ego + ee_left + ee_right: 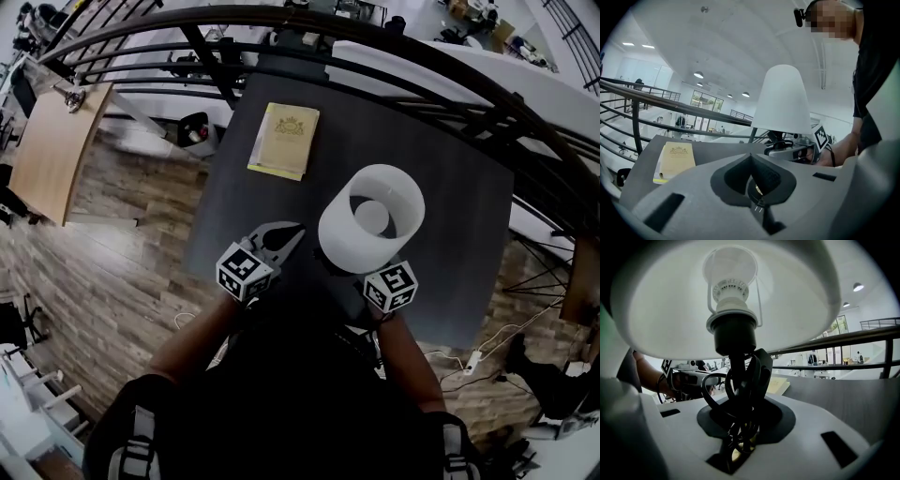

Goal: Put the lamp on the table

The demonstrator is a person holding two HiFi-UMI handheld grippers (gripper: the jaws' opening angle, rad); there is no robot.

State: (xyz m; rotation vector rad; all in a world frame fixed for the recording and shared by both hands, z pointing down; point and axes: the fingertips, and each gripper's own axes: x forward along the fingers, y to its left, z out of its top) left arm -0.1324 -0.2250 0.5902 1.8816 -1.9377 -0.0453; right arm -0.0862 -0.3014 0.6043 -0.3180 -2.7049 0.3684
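With the lamp (339, 236) pinched by its cord-wrapped stem in our right hand-held gripper (740, 397), left hand-held gripper (757, 176) pressed together empty, it could land tilted on the surface (459, 253).

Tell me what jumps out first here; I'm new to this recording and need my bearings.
The white-shaded lamp with a black stem dominates. It is held over the near part of the dark grey table, its stem clamped in the right claw. Beside it the left claw is shut and empty, and a pale yellow booklet lies flat towards the table's far side.
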